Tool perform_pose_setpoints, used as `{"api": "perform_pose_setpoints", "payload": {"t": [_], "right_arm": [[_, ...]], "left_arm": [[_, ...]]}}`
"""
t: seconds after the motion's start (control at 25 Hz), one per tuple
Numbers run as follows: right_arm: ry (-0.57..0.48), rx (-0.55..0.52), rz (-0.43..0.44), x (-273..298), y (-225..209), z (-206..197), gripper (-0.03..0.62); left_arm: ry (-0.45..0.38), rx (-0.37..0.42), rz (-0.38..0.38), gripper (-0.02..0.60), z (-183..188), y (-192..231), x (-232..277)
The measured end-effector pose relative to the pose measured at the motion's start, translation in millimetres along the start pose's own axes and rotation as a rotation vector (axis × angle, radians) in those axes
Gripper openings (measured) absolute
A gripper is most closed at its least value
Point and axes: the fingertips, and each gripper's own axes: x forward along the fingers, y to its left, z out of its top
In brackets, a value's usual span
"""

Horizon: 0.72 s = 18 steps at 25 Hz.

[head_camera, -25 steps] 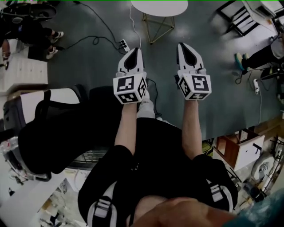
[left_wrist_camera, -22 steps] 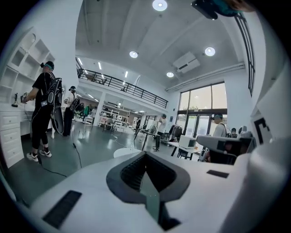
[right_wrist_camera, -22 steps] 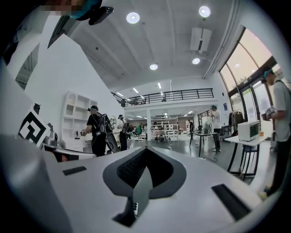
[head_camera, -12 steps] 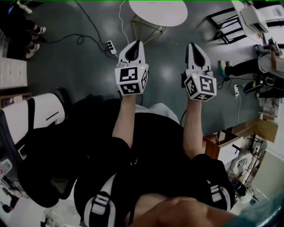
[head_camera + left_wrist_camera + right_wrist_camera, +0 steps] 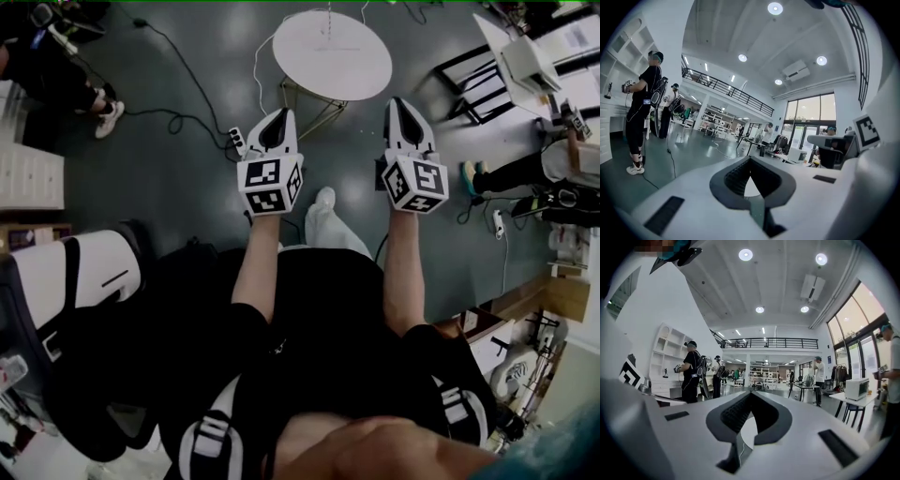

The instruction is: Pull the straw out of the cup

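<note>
No cup or straw shows clearly in any view. A round white table on gold wire legs stands ahead on the dark floor; a thin upright line near its far edge is too small to identify. My left gripper and right gripper are held out side by side at the table's near edge, pointing roughly level. Both are shut with nothing in them. In the left gripper view the left gripper has its jaw tips meeting. The right gripper looks the same in the right gripper view.
A power strip with cables lies on the floor left of the table. White drawers stand at the left, black frames and a seated person at the right. People stand about the hall.
The person has walked forward: the round table has come further into view and nearer the grippers. Both grippers stayed shut and side by side.
</note>
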Motion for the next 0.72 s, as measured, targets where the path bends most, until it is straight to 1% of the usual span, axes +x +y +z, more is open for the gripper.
{"api": "perform_pose_setpoints", "payload": {"t": [0.12,0.24,0.4,0.52,0.6,0.72], "right_arm": [[-0.032,0.044,0.000,30,-23,1,0.015],[-0.084,0.077,0.035,71,-40,3,0.015],[-0.141,0.145,0.083,131,-63,6,0.015],[-0.182,0.176,0.115,170,-85,11,0.015],[-0.183,0.195,0.133,195,-103,11,0.015],[-0.180,0.183,0.159,226,-134,20,0.015]], "left_arm": [[-0.014,0.036,0.015,0.008,13,1,25],[-0.025,0.072,0.040,0.008,24,5,59],[0.002,0.117,0.072,0.008,33,8,113],[-0.007,0.150,0.071,0.008,50,4,157],[-0.012,0.164,0.068,0.008,60,3,187],[-0.023,0.171,0.073,0.008,73,-5,233]]}}
